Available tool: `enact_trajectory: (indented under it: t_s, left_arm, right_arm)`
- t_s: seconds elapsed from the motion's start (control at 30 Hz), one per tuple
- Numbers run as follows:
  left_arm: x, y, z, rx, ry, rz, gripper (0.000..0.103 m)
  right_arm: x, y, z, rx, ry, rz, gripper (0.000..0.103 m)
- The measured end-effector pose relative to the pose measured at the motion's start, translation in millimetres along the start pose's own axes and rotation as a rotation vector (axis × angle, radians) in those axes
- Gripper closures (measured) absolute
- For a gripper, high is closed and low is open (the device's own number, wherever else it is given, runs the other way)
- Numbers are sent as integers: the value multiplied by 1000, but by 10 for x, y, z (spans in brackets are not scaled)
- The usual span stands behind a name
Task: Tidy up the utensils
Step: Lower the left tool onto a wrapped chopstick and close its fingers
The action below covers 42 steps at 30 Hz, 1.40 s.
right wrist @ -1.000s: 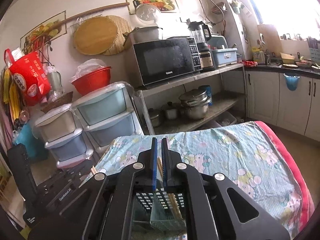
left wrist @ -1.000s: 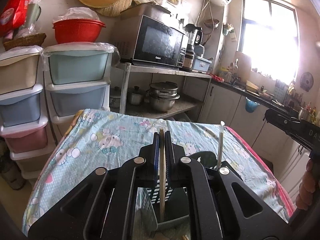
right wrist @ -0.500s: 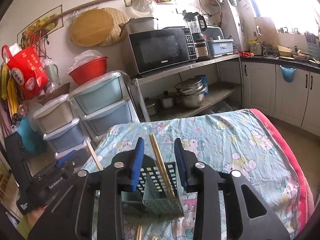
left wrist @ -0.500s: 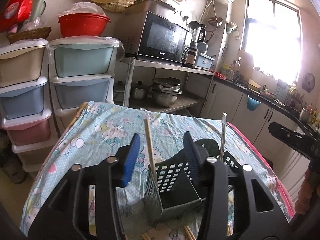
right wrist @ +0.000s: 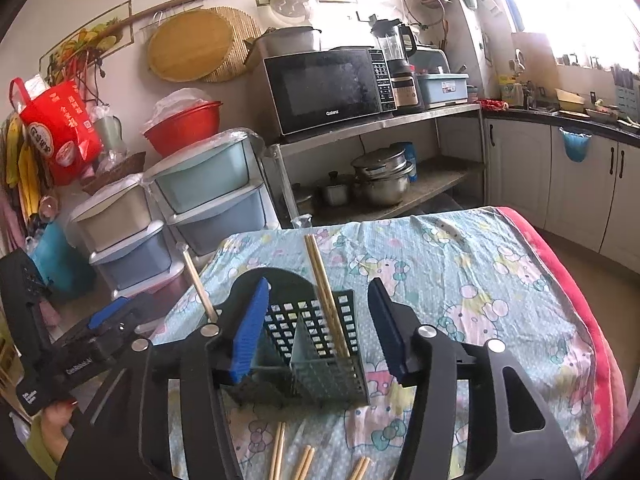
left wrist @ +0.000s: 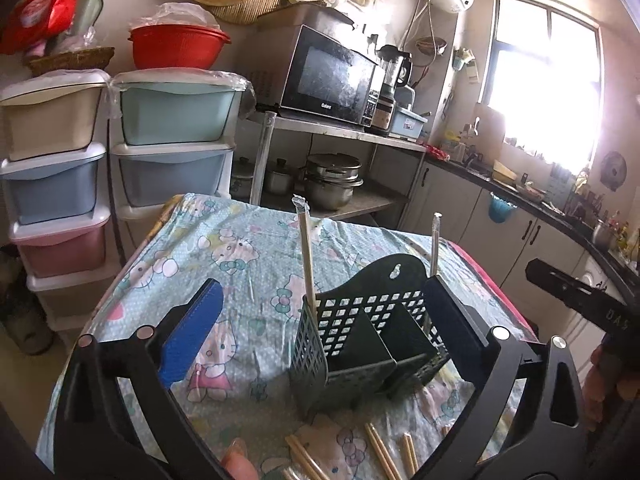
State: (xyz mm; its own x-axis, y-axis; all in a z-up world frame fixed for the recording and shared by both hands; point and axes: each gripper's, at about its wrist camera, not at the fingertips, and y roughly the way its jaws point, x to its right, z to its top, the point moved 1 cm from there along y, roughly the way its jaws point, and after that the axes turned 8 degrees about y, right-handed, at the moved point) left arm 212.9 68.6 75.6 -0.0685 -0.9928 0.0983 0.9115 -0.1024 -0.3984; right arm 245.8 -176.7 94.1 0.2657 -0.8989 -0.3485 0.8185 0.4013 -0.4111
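- Left gripper [left wrist: 320,320] jaws opening, nothing pinched; right gripper [right wrist: 320,320] likewise
- Wooden chopsticks [right wrist: 326,296] stand near-upright, tips up, in dark green perforated plastic caddy [right wrist: 316,352] compartments
- Loose chopstick pairs [left wrist: 380,454] flat on cartoon-print tablecloth [right wrist: 460,272]

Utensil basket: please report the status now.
Both grippers, left and right, opening, empty. Chopsticks stand in basket. More pairs lie loose on cloth.
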Motion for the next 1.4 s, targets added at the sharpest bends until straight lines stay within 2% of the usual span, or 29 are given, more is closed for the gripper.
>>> enact_trajectory:
  t_s: [0.07, 0.27, 0.73, 1.3, 1.4]
  left_arm:
    - [1, -49, -16, 2, -4, -1, 11]
    - [-19, -199, -62, 2, -15, 4, 11]
    - [-28, -410, -337, -56, -37, -1, 11]
    - [60, -231, -709, -189, -39, -45, 11]
    - [73, -170, -767, -216, -42, -52, 11]
  right_arm:
    - [-16, -42, -27, 2, -7, -1, 45]
    - [-72, -200, -104, 8, -28, 5, 42]
    - [-120, -428, -373, -33, -45, 18, 42]
    - [-8, -426, -723, -126, -34, 8, 42]
    - [25, -391, -782, -149, -36, 3, 47]
